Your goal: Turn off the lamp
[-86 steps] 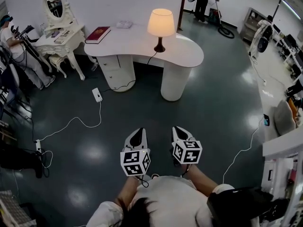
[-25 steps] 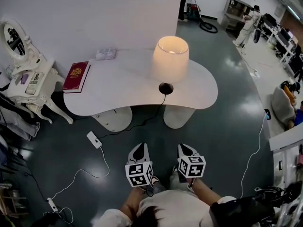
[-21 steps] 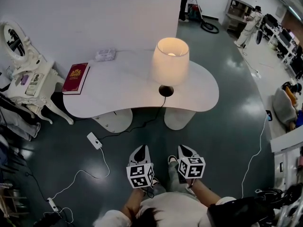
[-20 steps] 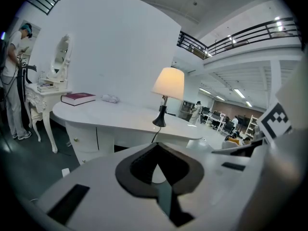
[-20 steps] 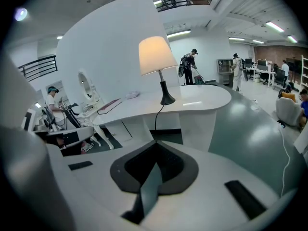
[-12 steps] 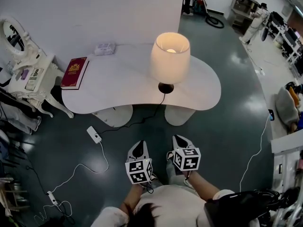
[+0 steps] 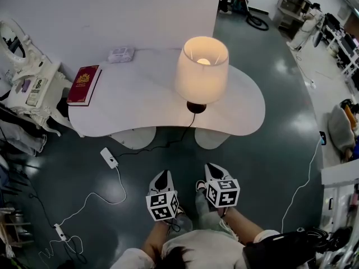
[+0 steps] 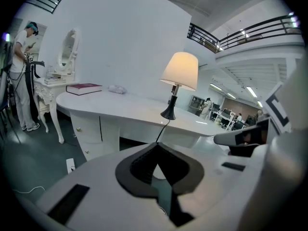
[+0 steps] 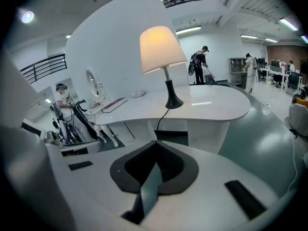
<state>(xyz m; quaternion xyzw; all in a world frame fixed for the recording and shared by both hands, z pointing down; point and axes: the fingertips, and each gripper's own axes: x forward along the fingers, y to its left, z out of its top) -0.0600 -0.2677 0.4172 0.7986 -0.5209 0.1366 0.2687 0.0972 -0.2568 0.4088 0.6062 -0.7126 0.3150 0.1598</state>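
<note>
White desk [image 7: 140, 105] with lamp [image 7: 201, 74], book [image 7: 83, 84], packet [image 7: 121, 54]

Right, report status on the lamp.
Left gripper shut, empty; right gripper shut, empty. Both short of the desk. Lamp lit, upright on desk. Nothing blocking; its cord hangs off the front edge.

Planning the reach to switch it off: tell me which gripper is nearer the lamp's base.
Right, narrowly. In the head view the right gripper is below the lamp base, slightly right; the left gripper is lower and further left.
</note>
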